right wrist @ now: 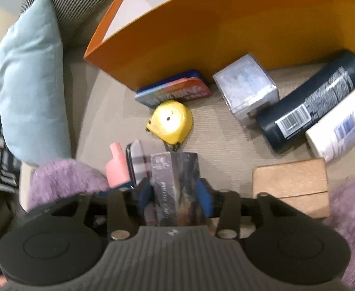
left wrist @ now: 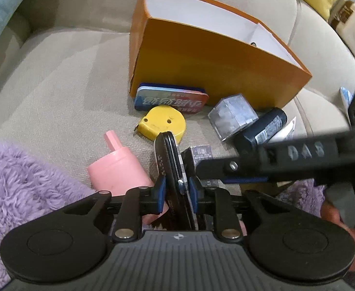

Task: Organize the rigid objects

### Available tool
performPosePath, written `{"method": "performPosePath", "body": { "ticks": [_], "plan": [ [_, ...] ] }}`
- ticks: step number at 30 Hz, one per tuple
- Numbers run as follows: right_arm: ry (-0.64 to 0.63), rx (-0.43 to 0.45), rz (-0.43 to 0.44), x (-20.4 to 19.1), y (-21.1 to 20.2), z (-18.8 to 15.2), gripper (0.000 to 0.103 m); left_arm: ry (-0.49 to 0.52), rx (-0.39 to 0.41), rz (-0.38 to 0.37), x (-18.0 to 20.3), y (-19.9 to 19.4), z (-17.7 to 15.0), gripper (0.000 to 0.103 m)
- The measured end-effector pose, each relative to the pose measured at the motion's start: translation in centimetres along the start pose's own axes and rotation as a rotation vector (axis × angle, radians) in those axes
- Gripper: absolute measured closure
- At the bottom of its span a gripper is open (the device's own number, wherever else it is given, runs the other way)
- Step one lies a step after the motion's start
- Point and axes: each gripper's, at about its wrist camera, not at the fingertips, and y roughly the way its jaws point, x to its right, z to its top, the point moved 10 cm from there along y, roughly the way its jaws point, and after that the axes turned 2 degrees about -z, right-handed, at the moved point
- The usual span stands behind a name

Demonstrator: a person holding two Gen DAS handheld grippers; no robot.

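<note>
My left gripper (left wrist: 176, 186) is shut on a black flat case (left wrist: 169, 160), held on edge above the sofa seat. My right gripper (right wrist: 177, 189) is shut on a small dark printed box (right wrist: 175, 181); its arm (left wrist: 286, 155) crosses the left wrist view. An open orange box (left wrist: 201, 55) with a white inside stands behind the loose objects; it also shows in the right wrist view (right wrist: 226, 31). In front of it lie a blue and red tin (left wrist: 170, 99), a yellow tape measure (left wrist: 163, 122), a pink bottle (left wrist: 118, 167), a clear cube (left wrist: 232, 116) and a dark bottle (left wrist: 262, 131).
A purple fluffy blanket (left wrist: 19, 177) covers the near left and near right (right wrist: 352, 218). A brown cardboard box (right wrist: 291, 184) and a white tube (right wrist: 342, 123) lie at the right. A light blue cushion (right wrist: 29, 80) leans at the left. A cream bag (left wrist: 350, 24) sits far right.
</note>
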Motion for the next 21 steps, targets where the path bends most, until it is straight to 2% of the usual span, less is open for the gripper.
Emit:
{"method": "performPosePath", "body": {
  "ticks": [8,10,12,13,20,21],
  "plan": [
    [-0.107,0.024,-0.176,-0.9,0.8,0.2,0.057,0.004,-0.002,0.001,-0.1,0.1,-0.2,0.075],
    [-0.138,0.004,-0.218,-0.7,1.3,-0.2,0.058,0.002,-0.006,0.0,-0.1,0.2,-0.2,0.075],
    [-0.094,-0.01,-0.181,0.0,1.6,-0.2,0.064,0.017,-0.007,0.006,0.1,0.5,-0.2,0.074],
    [-0.083,-0.019,-0.159,0.0,1.8,-0.3,0.075,0.025,-0.007,0.008,0.2,0.5,-0.3,0.074],
    [-0.12,0.007,-0.184,0.3,1.0,-0.2,0.079,0.037,-0.018,0.01,0.3,1.2,-0.2,0.072],
    [-0.122,0.014,-0.187,0.4,0.7,-0.2,0.08,0.04,-0.018,0.008,0.5,1.4,-0.1,0.079]
  ]
}}
